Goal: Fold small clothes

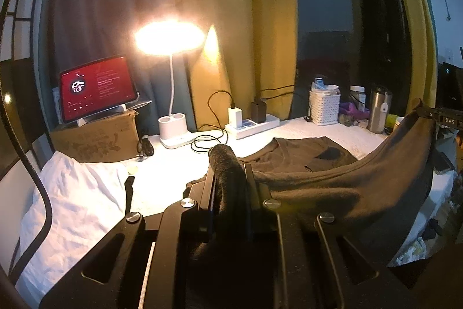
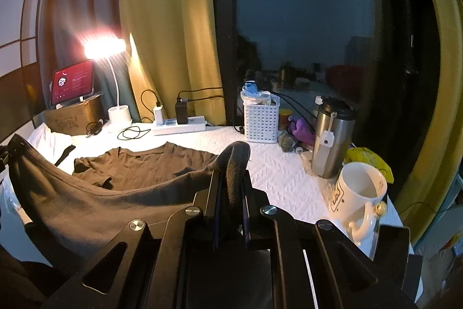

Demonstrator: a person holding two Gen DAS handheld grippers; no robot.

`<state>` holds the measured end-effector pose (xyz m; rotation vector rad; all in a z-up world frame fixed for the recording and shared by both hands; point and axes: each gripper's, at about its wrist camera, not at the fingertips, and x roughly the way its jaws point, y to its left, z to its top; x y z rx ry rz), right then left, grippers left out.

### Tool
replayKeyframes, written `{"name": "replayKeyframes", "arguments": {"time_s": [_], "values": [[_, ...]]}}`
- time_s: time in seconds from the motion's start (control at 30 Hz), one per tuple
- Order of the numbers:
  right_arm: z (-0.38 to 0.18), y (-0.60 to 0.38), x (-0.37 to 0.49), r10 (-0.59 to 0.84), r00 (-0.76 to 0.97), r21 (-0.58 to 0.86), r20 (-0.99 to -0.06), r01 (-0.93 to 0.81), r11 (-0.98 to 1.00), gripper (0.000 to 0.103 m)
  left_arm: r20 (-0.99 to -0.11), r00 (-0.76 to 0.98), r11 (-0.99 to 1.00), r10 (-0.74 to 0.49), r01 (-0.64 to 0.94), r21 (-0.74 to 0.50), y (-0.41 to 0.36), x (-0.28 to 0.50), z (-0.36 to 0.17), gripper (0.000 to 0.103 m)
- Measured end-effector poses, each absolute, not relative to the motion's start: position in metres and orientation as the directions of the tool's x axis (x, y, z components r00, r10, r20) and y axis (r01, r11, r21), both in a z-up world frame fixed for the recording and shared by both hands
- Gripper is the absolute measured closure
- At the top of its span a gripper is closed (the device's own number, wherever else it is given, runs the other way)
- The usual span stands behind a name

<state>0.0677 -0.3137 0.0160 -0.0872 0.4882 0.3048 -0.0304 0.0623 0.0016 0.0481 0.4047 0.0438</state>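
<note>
Both grippers, left (image 1: 230, 178) and right (image 2: 231, 184), pinch the brown shirt (image 1: 303, 158) tight. Its top lies mid-table; the bottom hangs between them. Lift evenly, lay the hem toward the collar.

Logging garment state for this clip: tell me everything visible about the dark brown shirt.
The dark brown soft-knit shirt is partly spread on the white quilted table cover, neckline toward the white power strip. A darker patch like a chest pocket shows in the left wrist view. Its near edge is lifted off the cover and sags between the two tools: the left tool and the right tool are each clamped on a bunched corner. The flat part is wrinkled.
</note>
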Motion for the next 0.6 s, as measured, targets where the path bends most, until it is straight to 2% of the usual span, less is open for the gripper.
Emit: {"name": "replayKeyframes", "arguments": {"time_s": [0.6], "values": [[0.016, -0.271, 0.152, 0.3, 0.804, -0.015, -0.514, -0.358, 0.934, 0.092, -0.426, 0.898, 0.993, 0.114, -0.112, 0.031, 0.103, 0.022, -0.007, 0.089]]}}
